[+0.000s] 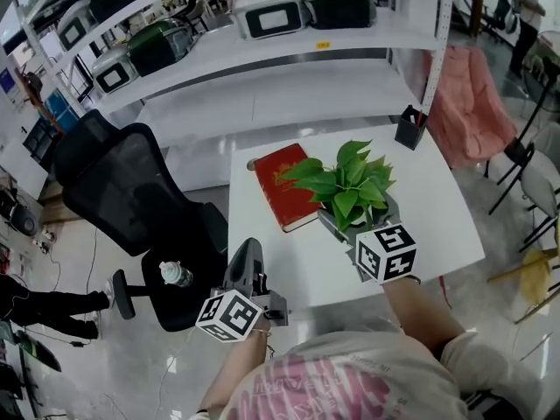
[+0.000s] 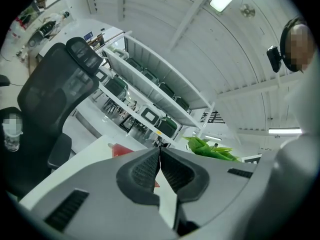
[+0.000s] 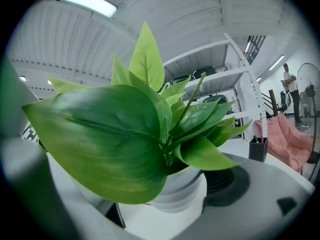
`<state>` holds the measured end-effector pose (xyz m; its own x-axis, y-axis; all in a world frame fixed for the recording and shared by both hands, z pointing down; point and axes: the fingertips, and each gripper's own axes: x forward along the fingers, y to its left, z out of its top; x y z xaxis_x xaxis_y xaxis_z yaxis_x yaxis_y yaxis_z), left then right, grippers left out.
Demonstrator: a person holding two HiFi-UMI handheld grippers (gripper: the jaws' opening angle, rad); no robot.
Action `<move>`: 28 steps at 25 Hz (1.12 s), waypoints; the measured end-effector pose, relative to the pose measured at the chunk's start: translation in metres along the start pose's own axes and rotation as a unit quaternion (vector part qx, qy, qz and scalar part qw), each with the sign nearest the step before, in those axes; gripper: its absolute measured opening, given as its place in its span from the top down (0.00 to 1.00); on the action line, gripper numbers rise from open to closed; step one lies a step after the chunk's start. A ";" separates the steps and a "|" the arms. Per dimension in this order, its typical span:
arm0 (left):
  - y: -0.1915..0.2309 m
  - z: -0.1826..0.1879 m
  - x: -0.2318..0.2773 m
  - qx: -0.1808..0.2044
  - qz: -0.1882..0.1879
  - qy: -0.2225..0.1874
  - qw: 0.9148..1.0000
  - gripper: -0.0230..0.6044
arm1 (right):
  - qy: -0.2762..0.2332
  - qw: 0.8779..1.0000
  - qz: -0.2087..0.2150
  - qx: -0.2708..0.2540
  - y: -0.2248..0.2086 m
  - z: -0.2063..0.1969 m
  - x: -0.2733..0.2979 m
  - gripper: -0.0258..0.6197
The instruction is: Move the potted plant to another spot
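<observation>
The potted plant (image 1: 347,182), broad green leaves in a pale pot (image 3: 182,191), stands near the front middle of the white table (image 1: 437,217). My right gripper (image 1: 357,219) reaches in from the near side, one jaw on each side of the pot. Its right pad lies against the pot wall. Leaves (image 3: 115,139) hide the left pad. My left gripper (image 1: 248,250) hovers off the table's front-left corner with its ribbed pads (image 2: 147,169) pressed together and nothing between them. The plant (image 2: 210,149) shows beyond it to the right.
A red book (image 1: 287,185) lies just left of the plant. A black pen holder (image 1: 409,128) stands at the far right corner. A black office chair (image 1: 131,191) with a bottle (image 1: 175,275) on its seat is left of the table. White shelves (image 1: 262,59) with cases run behind.
</observation>
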<state>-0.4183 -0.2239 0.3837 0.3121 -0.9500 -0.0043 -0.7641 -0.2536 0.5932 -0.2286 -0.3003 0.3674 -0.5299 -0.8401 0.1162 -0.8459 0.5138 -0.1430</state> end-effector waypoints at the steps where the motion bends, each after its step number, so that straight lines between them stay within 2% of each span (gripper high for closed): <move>1: 0.000 -0.002 0.003 -0.001 -0.003 0.003 1.000 0.92 | 0.002 1.000 -0.007 0.000 -0.003 -0.001 -0.001 0.15; 8: -0.003 -0.026 0.027 -0.015 -0.027 0.042 0.999 0.92 | 0.019 0.999 -0.047 0.001 -0.033 -0.009 -0.002 0.15; 13: -0.005 -0.038 0.056 -0.019 -0.035 0.060 0.997 0.92 | 0.017 0.998 -0.058 0.003 -0.062 -0.006 0.008 0.15; 20: -0.014 -0.046 0.118 -0.024 -0.032 0.076 0.996 0.92 | 0.025 0.998 -0.062 0.011 -0.120 0.005 0.045 0.15; 28: -0.005 -0.052 0.167 -0.024 -0.012 0.070 0.997 0.92 | 0.022 0.997 -0.062 0.033 -0.178 0.009 0.083 0.15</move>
<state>-0.3328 -0.3714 0.4222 0.4076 -0.9085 0.0921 -0.7291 -0.2630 0.6319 -0.1215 -0.4636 0.3936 -0.4245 -0.8874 0.1800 -0.9002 0.3923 -0.1888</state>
